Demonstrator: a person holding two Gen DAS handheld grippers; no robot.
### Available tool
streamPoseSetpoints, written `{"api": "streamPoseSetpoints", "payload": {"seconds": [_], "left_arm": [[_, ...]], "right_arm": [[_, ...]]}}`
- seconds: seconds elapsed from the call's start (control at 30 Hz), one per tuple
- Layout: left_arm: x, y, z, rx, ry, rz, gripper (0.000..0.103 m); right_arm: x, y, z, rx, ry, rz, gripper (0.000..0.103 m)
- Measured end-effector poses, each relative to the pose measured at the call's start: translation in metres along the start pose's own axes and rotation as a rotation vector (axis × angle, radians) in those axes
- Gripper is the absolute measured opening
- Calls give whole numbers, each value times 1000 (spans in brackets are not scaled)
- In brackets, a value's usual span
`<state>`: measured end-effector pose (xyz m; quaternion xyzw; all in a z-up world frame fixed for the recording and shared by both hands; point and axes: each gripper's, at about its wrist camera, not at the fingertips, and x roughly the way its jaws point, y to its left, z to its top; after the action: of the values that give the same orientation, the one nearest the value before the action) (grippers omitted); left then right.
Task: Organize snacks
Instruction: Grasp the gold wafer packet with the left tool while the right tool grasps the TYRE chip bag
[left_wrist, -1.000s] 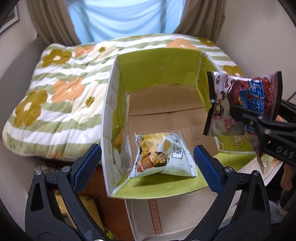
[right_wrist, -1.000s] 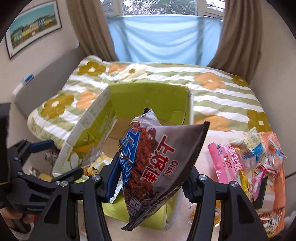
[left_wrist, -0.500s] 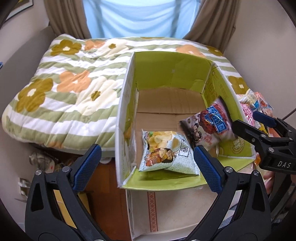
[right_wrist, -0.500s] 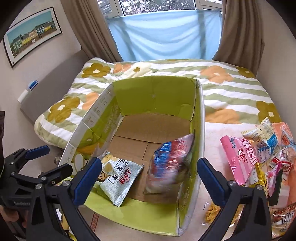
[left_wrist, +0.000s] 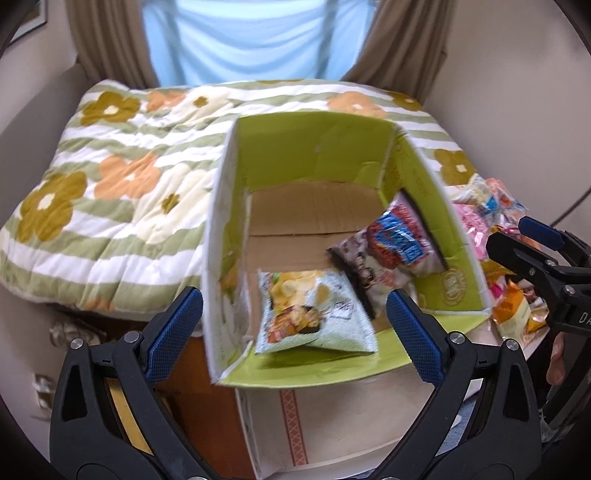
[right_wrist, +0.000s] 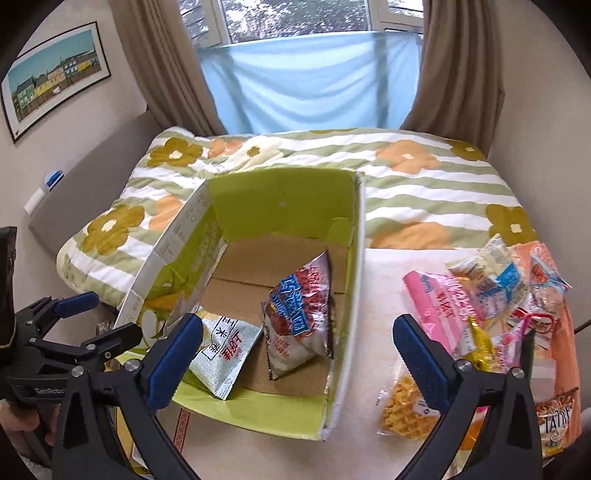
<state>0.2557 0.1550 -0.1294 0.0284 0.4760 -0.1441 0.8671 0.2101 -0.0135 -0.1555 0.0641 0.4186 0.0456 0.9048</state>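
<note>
A green-lined cardboard box (left_wrist: 325, 155) (right_wrist: 284, 206) stands open on the table. Inside lie a pale green chip bag (left_wrist: 314, 310) (right_wrist: 221, 354) at the near side and a dark red-and-blue Oishi bag (left_wrist: 391, 251) (right_wrist: 299, 317) leaning on the right wall. My left gripper (left_wrist: 293, 332) is open and empty over the box's near edge. My right gripper (right_wrist: 295, 354) is open and empty above the box's near right corner; it also shows in the left wrist view (left_wrist: 532, 240). A pile of loose snack packets (right_wrist: 491, 306) (left_wrist: 495, 229) lies right of the box.
A flower-patterned green striped quilt (right_wrist: 406, 181) (left_wrist: 110, 184) covers the bed behind and left of the box. A yellow snack packet (right_wrist: 406, 410) lies near the box's right corner. A wall (left_wrist: 517, 92) stands to the right. Curtains and a window are at the back.
My right gripper opened and let go of the Oishi bag, which dropped into the box and settled against its right wall. Both grippers drew back slightly.
</note>
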Motion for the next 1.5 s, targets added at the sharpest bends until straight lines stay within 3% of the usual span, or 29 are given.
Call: {"api": "streamPoseSetpoints", "payload": {"seconds": [0.13, 0.33, 0.7, 0.93, 1.1, 1.27, 1.5], "left_arm": [[1, -18, 8, 59, -9, -66, 99], [6, -61, 17, 163, -20, -170, 99], [8, -157, 25, 211, -19, -244, 99], [44, -241, 21, 176, 85, -263, 99], [77, -278, 19, 122, 161, -271, 99], [114, -304, 15, 71, 221, -262, 99], [157, -316, 9, -8, 256, -218, 96]], "right_arm": [[-21, -11, -2, 38, -39, -29, 103], [-59, -35, -17, 112, -80, -145, 103], [-106, -133, -57, 255, -76, -290, 103], [-117, -201, -83, 263, -4, -359, 103], [-116, -241, -107, 282, 72, -427, 103], [-100, -277, -127, 318, 152, -385, 103], [-62, -295, -148, 264, 272, -326, 103]]}}
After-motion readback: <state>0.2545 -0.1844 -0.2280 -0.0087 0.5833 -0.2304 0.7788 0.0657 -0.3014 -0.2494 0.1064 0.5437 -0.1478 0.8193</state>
